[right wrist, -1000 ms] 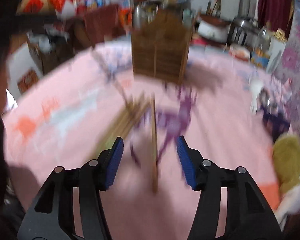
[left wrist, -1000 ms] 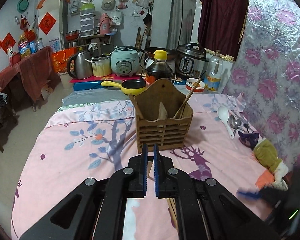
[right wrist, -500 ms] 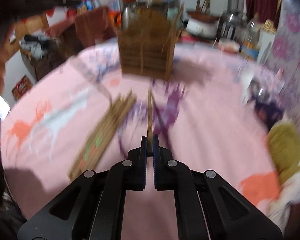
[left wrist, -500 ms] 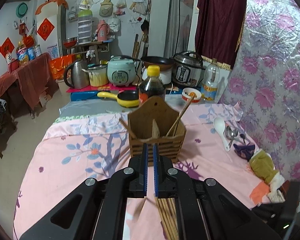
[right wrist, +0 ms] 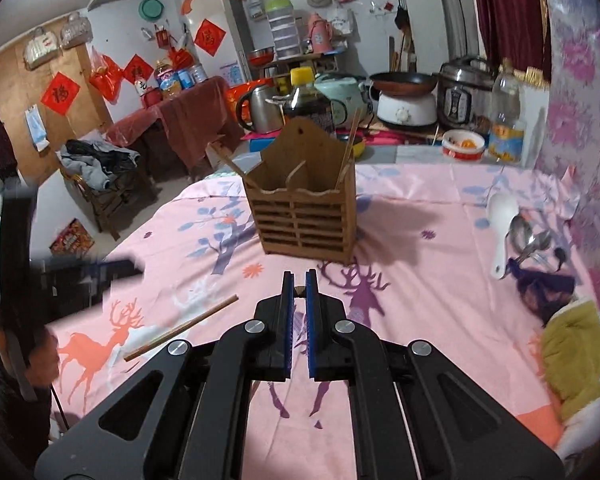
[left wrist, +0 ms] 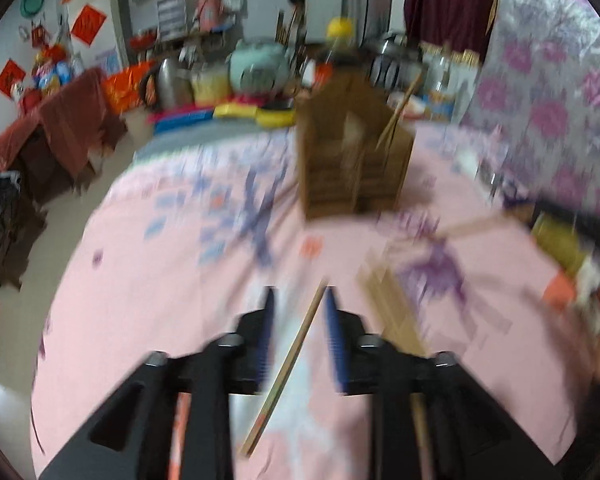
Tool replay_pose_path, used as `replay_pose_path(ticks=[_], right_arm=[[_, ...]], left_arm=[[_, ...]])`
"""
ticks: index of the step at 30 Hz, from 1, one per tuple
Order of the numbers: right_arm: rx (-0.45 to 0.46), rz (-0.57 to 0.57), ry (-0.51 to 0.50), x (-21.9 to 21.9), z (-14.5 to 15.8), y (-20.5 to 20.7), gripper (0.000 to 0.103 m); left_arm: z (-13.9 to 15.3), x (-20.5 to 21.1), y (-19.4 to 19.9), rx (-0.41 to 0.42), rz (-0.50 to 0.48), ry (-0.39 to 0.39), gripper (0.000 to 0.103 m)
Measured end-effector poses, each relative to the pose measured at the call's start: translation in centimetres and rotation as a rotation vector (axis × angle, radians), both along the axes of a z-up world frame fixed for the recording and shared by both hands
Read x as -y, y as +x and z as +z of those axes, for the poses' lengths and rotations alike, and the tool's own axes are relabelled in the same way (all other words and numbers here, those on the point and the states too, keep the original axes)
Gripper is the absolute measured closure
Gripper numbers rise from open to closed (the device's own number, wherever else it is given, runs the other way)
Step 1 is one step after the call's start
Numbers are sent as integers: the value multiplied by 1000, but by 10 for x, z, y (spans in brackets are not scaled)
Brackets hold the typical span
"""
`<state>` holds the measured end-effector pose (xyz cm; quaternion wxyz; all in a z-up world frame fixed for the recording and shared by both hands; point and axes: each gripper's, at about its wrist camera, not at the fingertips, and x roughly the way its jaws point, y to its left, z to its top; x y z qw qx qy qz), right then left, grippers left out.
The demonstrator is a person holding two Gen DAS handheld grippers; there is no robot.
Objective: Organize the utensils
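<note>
Wooden chopstick (left wrist: 296,356) between parted left claw (left wrist: 298,300); right claw (right wrist: 299,280) pinching chopstick end; no legible labels.

Black hand-held gripper (right wrist: 299,280), blue ribbed pads (right wrist: 287,320) (silver pivot screws), triangular frame cutouts

The caddy (right wrist: 305,204) is standing mid-table (right wrist: 420,320); a chopstick (right wrist: 180,334) is lying before it to the left, spoons (right wrist: 516,236) to its right, a bottle (right wrist: 306,98) behind it
</note>
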<state>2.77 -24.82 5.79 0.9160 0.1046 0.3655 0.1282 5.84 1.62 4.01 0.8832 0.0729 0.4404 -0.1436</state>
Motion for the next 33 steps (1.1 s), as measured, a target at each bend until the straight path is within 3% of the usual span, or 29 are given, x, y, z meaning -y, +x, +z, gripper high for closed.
replay_pose_path(ticks=[2,9,11,12,15,18,24,29,33], right_arm=[[-6,2,13,3,-5,2,96],[-18,-1,29,4,-10,0,96],[-17,-2,32,4,-10,0,96],[-18,-2,33,4,-11,0,96],[-18,-3,35,4,-11,-2,96],[-17,-10,42,5,-11,-2,96],[0,-29,33,7,2,2,96],[56,-40,10,4,35,12,96],[120,-47,21,1,63,24,96]], left_arm=[[-22,-15,-16,-28,1,28,60],[-82,-45,-44,-133,-29,46,60],[-89,-47,-46,-130,-32,49,67],[-88,-49,-47,-136,-35,40,88],[-87,-51,-49,-144,-45,8,96],[-71,-43,-47,-119,-43,-5,97],[8,-17,-24,39,-65,-43,97],[66,22,10,141,-91,-61,97],[94,52,39,164,-110,-87,97]])
